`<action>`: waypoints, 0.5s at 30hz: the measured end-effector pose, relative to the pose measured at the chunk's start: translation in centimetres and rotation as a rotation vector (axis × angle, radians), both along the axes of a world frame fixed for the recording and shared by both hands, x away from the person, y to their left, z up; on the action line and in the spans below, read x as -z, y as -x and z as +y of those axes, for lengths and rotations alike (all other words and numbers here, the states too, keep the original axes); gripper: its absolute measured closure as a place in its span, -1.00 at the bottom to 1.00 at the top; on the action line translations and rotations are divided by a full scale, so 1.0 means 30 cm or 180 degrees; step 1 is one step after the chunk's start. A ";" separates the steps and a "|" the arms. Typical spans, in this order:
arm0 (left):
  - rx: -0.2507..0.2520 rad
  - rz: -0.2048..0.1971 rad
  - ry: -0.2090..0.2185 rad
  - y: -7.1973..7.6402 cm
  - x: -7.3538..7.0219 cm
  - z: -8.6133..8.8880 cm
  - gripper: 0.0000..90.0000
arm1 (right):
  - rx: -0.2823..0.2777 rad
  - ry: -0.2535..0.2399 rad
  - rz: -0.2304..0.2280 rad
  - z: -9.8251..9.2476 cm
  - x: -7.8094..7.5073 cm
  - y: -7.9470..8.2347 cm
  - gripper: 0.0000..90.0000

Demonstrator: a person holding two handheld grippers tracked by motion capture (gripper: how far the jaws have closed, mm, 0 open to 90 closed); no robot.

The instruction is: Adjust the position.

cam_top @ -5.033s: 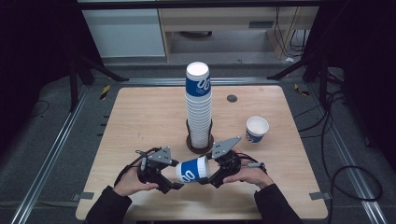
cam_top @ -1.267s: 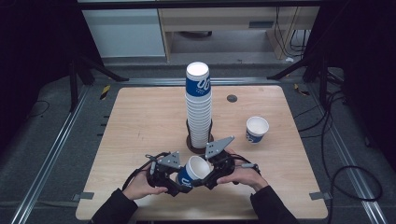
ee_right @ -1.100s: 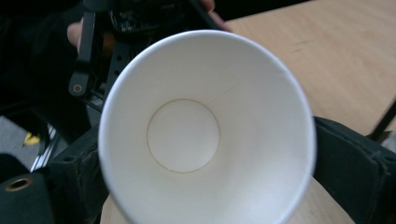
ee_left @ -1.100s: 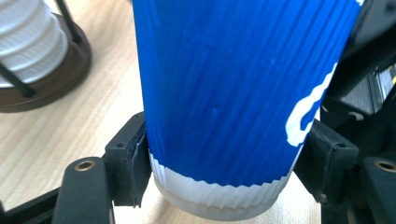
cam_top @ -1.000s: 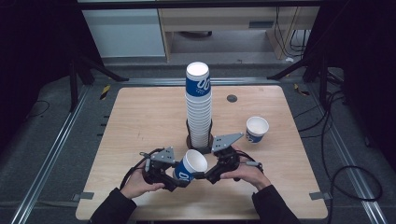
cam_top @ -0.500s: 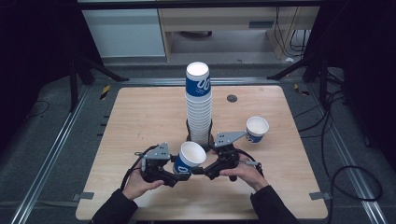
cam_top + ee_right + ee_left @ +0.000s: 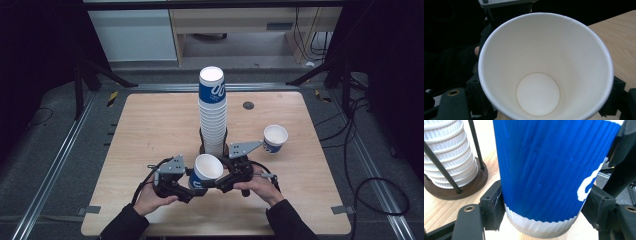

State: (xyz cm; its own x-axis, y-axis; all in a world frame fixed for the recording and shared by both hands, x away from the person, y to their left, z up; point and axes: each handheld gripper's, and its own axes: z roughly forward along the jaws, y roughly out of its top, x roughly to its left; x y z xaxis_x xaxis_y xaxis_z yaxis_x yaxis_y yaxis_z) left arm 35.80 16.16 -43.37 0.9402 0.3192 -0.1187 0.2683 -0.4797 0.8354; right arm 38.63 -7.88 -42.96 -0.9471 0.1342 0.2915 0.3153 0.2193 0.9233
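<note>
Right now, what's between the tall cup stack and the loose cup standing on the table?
In the high view, only bare table separates the cup stack from the loose cup; the right gripper's grey plate sits just nearer.

both tongs (image 7: 189, 181) (image 7: 216, 183) clamped — right's jaws just closing

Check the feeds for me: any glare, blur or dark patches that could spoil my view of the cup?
High view: wooden table evenly lit, surroundings dark, held cup slightly soft. Left gripper view: cup's blue wall very close, softly blurred. Right gripper view: cup's white inside evenly lit, no glare, background black.
</note>
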 end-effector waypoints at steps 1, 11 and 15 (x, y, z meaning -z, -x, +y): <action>-0.0005 -0.0003 -0.0003 0.000 0.000 0.000 -0.39 | -0.0003 0.0007 -0.0003 -0.001 0.000 0.000 -0.57; -0.0098 0.0086 -0.0089 -0.021 0.019 0.028 -0.48 | 0.0196 0.0036 -0.0181 -0.037 -0.026 -0.001 -0.55; -0.0177 0.0107 -0.0176 -0.035 0.031 0.047 -0.52 | 0.0394 0.0035 -0.0249 -0.080 -0.043 -0.010 -0.55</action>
